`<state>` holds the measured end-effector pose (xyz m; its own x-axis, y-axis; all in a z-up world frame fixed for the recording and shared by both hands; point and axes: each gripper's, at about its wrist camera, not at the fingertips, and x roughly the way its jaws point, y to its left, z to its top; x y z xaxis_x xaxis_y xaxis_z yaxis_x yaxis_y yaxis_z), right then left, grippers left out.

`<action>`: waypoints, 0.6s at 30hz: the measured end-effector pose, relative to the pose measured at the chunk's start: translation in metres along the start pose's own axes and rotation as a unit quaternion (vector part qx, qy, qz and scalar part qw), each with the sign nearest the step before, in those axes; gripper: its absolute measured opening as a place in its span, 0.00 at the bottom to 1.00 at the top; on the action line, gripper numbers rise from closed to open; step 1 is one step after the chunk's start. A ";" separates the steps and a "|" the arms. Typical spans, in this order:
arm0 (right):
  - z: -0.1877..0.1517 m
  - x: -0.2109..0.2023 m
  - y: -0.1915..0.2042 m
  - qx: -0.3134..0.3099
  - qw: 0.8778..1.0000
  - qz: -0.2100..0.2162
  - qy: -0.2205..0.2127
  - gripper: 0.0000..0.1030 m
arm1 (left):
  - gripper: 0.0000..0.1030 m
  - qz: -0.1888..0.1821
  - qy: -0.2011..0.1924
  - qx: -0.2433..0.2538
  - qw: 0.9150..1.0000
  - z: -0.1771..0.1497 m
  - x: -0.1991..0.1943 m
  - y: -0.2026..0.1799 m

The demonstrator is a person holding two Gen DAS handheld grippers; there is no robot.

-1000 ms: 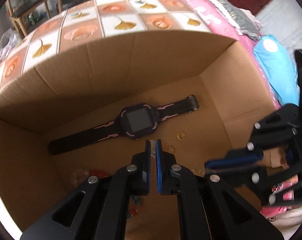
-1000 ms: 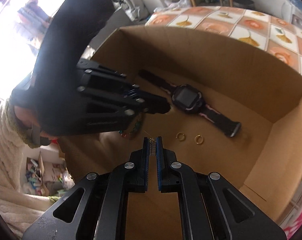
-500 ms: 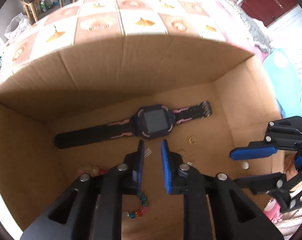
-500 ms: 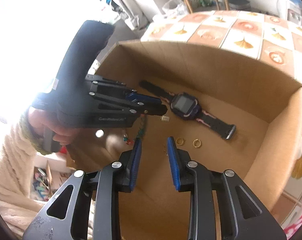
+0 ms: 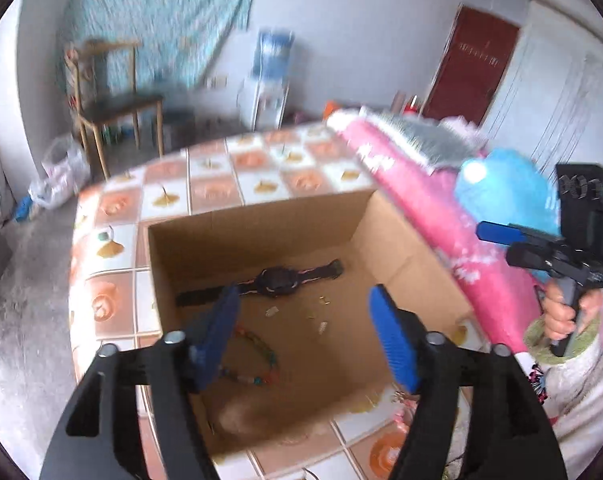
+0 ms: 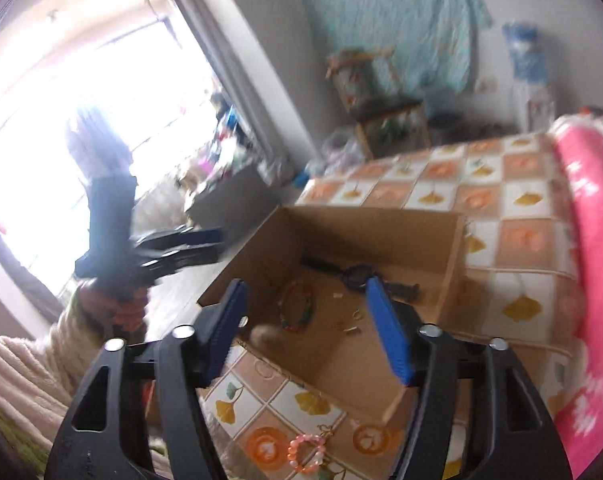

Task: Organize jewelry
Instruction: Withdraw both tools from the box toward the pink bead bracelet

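**Student:** What did the two wrist views show of the grippers?

**Instructor:** The left gripper [image 5: 303,334] stood released, its blue pads [image 5: 393,348] spread wide with nothing between them; its jaws had just been opening. The right gripper [image 6: 305,328] was likewise released and empty, its jaws also just having opened. Both hung above the cardboard box [image 5: 405,248] (the frames were blurred by motion).

**Student:** And where was the jewelry?

**Instructor:** Most of it lay on the box floor. A black smartwatch with pink trim [image 5: 279,280] lay along the far wall. Nearer, a beaded bracelet [image 5: 257,356] in red, green and brown lay in a loop, partly behind the left pad in the left wrist view. Small gold pieces [image 5: 323,300], probably earrings, were scattered between the watch and the near wall (too small to tell apart). A pale rounded object [image 6: 265,336] in the near corner could not be identified.

**Student:** Was anything outside the box?

**Instructor:** Yes. In the right wrist view a pink beaded bracelet [image 6: 305,454] rested on the tiled worktop [image 6: 513,236], just beside the box's near corner, with a thin gold chain [image 6: 327,432] close to it.

**Student:** What surrounded the worktop?

**Instructor:** A pink blanket [image 5: 429,208] lay along one side of the worktop. A wooden chair [image 5: 113,108] and a water dispenser [image 5: 269,80] stood beyond, by the wall.
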<state>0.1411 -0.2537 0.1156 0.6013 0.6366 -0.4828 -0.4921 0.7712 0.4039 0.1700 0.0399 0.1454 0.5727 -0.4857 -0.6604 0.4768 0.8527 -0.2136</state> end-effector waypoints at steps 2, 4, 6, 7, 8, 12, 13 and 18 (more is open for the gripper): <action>-0.014 -0.015 0.003 0.002 1.000 -0.023 -0.019 0.75 | 0.79 -0.011 -0.033 -0.008 0.999 -0.024 -0.022 -0.006; -0.035 -0.023 0.003 0.014 0.998 -0.060 -0.027 0.81 | 0.85 -0.013 -0.047 -0.014 0.999 -0.040 -0.029 -0.010; -0.055 -0.024 0.002 0.030 0.995 -0.091 -0.026 0.84 | 0.92 -0.004 -0.053 -0.015 0.998 -0.065 -0.027 -0.020; -0.065 -0.023 0.001 0.037 0.993 -0.107 -0.022 0.85 | 0.94 -0.004 -0.055 -0.016 0.998 -0.076 -0.024 -0.022; -0.074 -0.020 -0.001 0.042 0.991 -0.127 -0.016 0.85 | 0.95 -0.005 -0.052 -0.021 0.998 -0.090 -0.016 -0.026; -0.115 0.005 -0.018 0.091 0.975 -0.196 0.045 0.85 | 0.95 0.009 0.004 -0.042 0.999 -0.125 0.032 -0.034; -0.125 0.015 -0.021 0.100 0.970 -0.213 0.065 0.85 | 0.95 0.016 0.016 -0.044 0.999 -0.134 0.046 -0.036; -0.145 0.039 -0.027 0.095 0.951 -0.274 0.112 0.85 | 0.95 0.073 0.056 -0.019 0.996 -0.158 0.090 -0.043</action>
<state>0.0862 -0.2488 -0.0264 0.5751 0.1418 -0.8057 -0.0087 0.9859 0.1673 0.0955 -0.0098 -0.0184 0.5551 -0.3331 -0.7622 0.3674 0.9203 -0.1346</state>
